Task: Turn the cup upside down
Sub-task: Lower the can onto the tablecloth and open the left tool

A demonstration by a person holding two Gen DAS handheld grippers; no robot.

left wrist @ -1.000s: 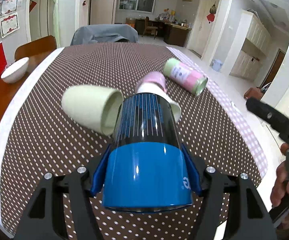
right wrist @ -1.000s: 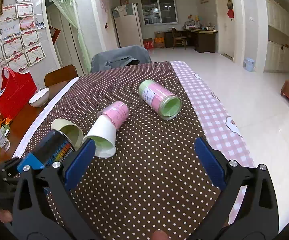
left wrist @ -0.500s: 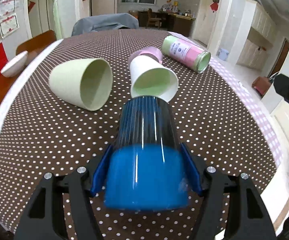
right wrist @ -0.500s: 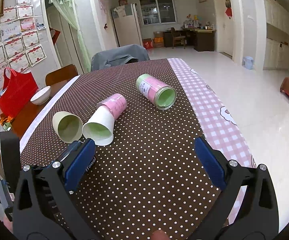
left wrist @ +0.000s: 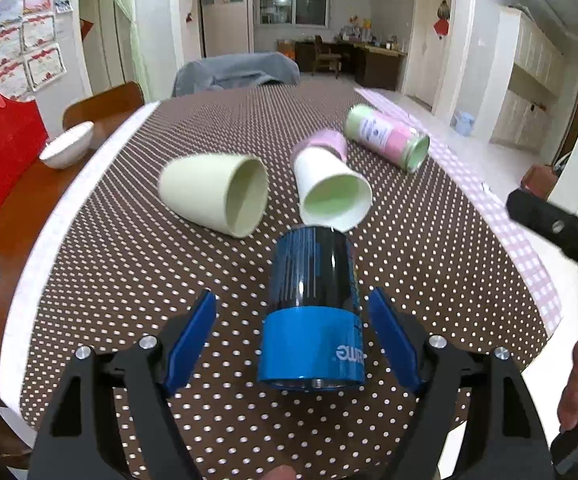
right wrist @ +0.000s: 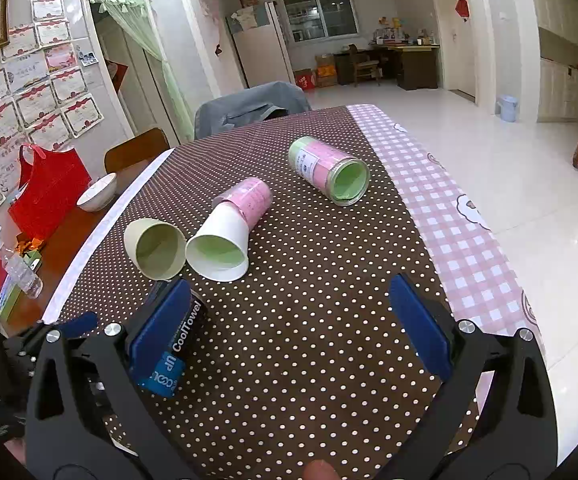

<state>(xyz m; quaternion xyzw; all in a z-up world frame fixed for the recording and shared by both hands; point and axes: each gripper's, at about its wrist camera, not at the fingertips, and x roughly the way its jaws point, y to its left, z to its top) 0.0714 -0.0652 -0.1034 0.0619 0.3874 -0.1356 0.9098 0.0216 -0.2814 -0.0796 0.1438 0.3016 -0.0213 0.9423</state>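
Released since half a second ago: the left gripper then clamped the blue-and-black cup; now its jaws stand wide, pads clear of both sides. Cup sits low centre in the left wrist view, on the dotted tablecloth, between the open fingers. In the right wrist view it shows at lower left, partly behind the near finger.

Step, as judged: set-down just done, release under way. Whether it rests on its rim or lies on its side I cannot tell; the long axis runs up the frame, away from the camera, blue band nearest. Lettering on the band reads inverted.

Next move calls for backing the left gripper straight out without nudging the cup.

Right gripper: wide, empty, over bare cloth.

Beyond: cream cup, white paper cup, pink-green canister, all on their sides.
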